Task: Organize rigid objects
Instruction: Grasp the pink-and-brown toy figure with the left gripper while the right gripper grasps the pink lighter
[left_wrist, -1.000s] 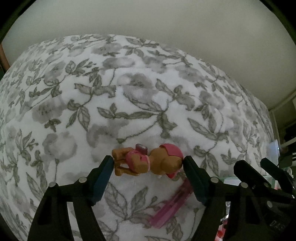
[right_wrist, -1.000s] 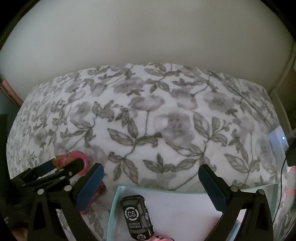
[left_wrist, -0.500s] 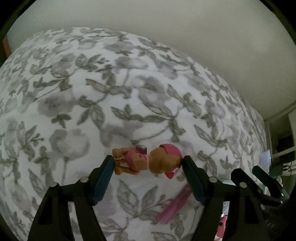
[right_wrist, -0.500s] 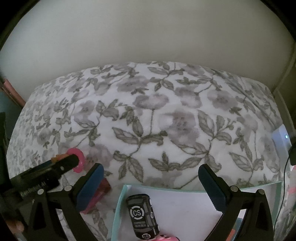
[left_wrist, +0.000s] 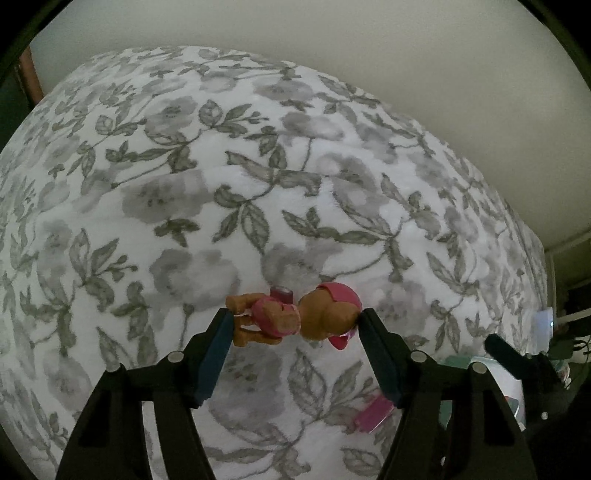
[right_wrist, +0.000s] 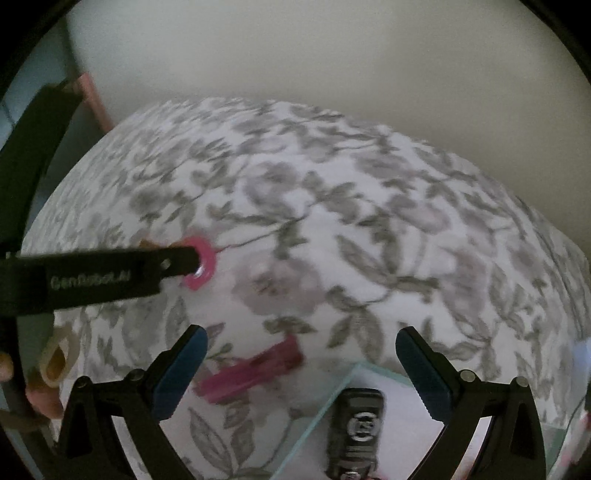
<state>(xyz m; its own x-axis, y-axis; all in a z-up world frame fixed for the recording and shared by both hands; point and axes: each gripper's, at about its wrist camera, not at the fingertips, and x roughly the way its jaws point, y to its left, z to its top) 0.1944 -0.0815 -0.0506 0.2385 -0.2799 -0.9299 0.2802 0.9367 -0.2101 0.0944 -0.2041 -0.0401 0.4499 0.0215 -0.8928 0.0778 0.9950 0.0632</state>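
Toy figure (left_wrist: 295, 319): lies on its side on the blanket (left_wrist: 258, 184), between the left gripper (left_wrist: 295, 328) fingers. Flat bar (right_wrist: 251, 373): on blanket, nearer than the figure. Tray (right_wrist: 343, 380): right of bar; remote (right_wrist: 354, 428) inside.

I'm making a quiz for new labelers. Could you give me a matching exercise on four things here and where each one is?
Things:
1. toy puppy figure
2. pink bar-shaped piece
3. black key fob
4. right gripper

Places or states:
a. in the teal-edged tray
b. lying on the floral blanket
c. between the left gripper's closing jaws
d. open, holding nothing

Pairs: 1-c, 2-b, 3-a, 4-d
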